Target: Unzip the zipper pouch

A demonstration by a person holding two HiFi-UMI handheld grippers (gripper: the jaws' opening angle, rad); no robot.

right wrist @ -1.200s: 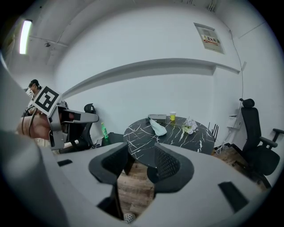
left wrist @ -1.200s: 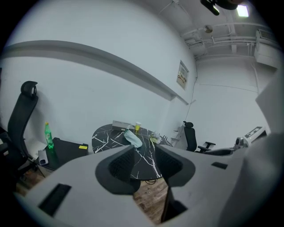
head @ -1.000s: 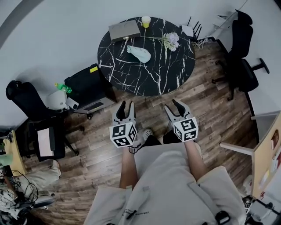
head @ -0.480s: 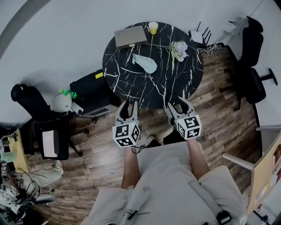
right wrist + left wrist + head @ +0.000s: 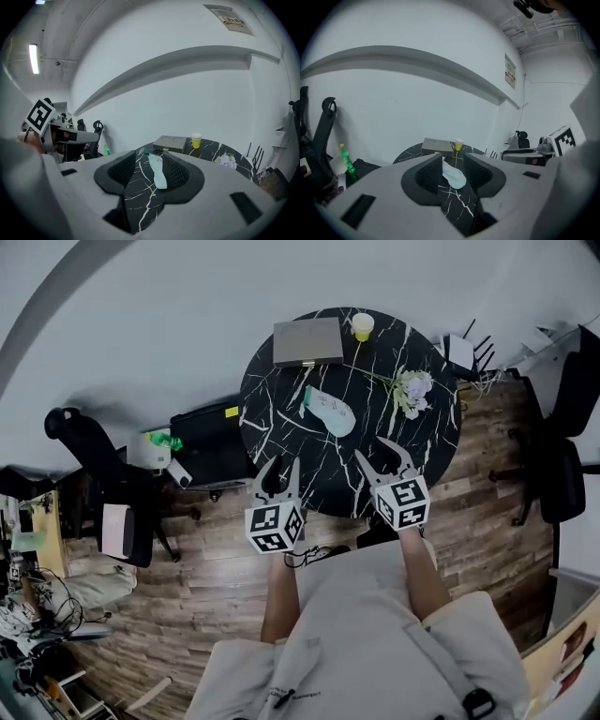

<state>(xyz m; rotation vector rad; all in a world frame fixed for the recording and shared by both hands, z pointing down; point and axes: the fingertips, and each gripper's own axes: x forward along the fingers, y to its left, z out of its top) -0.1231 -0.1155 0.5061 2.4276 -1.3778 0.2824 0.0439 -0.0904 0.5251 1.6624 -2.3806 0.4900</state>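
A light teal zipper pouch (image 5: pixel 330 411) lies flat near the middle of the round black marble table (image 5: pixel 281 427). Both grippers hover over the table's near edge, short of the pouch and apart from it. My left gripper (image 5: pixel 279 467) is open with nothing between its fingers; in the left gripper view the pouch (image 5: pixel 453 175) shows far off through the gap of the left gripper (image 5: pixel 453 163). My right gripper (image 5: pixel 377 454) is likewise open and empty. The right gripper view frames the pouch (image 5: pixel 159 174) between the spread jaws of the right gripper (image 5: pixel 154 161).
On the table's far side sit a grey flat box (image 5: pixel 307 340) and a yellow cup (image 5: pixel 362 326); a flower sprig (image 5: pixel 412 388) lies at its right. A black case (image 5: pixel 208 439) and green bottle (image 5: pixel 167 440) stand left of the table. Office chairs (image 5: pixel 94 456) flank it.
The person has stepped toward the table. Both grippers, earlier over the wooden floor, now reach over the table's near edge. Their jaws look the same.
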